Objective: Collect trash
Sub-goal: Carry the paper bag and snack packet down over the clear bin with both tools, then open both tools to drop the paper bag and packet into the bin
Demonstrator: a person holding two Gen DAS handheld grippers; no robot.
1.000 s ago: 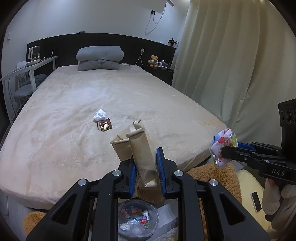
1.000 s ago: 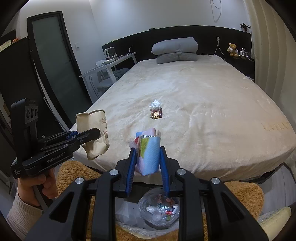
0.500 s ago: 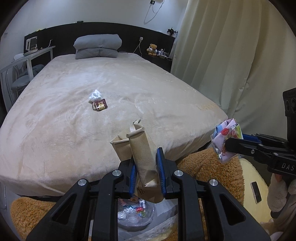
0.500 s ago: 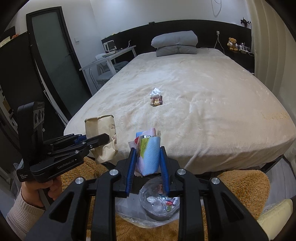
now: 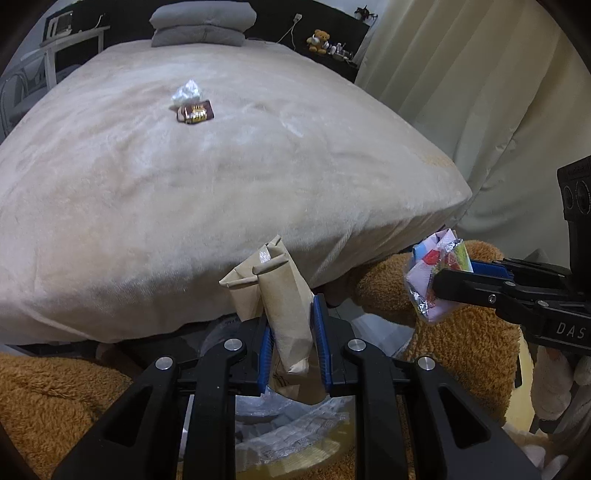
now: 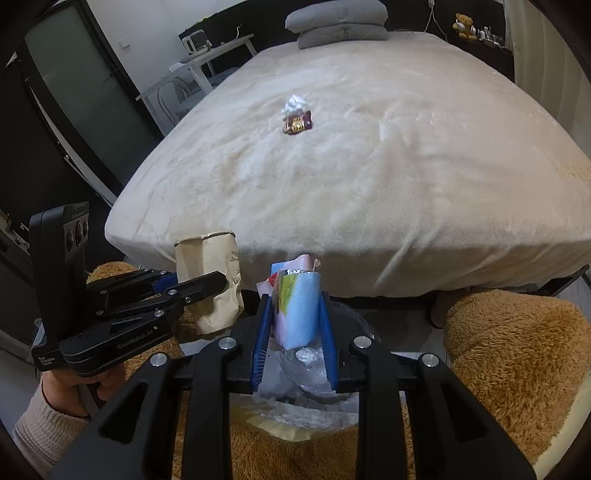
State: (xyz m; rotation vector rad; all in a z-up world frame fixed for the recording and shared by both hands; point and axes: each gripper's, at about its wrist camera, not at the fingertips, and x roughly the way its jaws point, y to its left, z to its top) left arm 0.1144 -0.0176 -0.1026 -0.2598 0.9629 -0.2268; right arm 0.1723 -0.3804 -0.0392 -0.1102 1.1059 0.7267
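Paper bag (image 5: 286,317) clamped in left fingers (image 5: 265,341) | colourful wrapper (image 6: 297,308) clamped in right fingers (image 6: 327,332)

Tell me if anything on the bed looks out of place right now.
Yes. Two bits of litter lie side by side near the middle of the bed: a crumpled white wrapper and a dark red snack packet. The rest of the cover shows nothing else on it but the grey pillows at the head.

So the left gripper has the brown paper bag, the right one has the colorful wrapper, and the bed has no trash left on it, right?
Not quite. The left gripper does hold the brown paper bag, and the right gripper holds the colorful wrapper. But the bed still has trash: a crumpled white wrapper and a dark red packet, shown in both wrist views.
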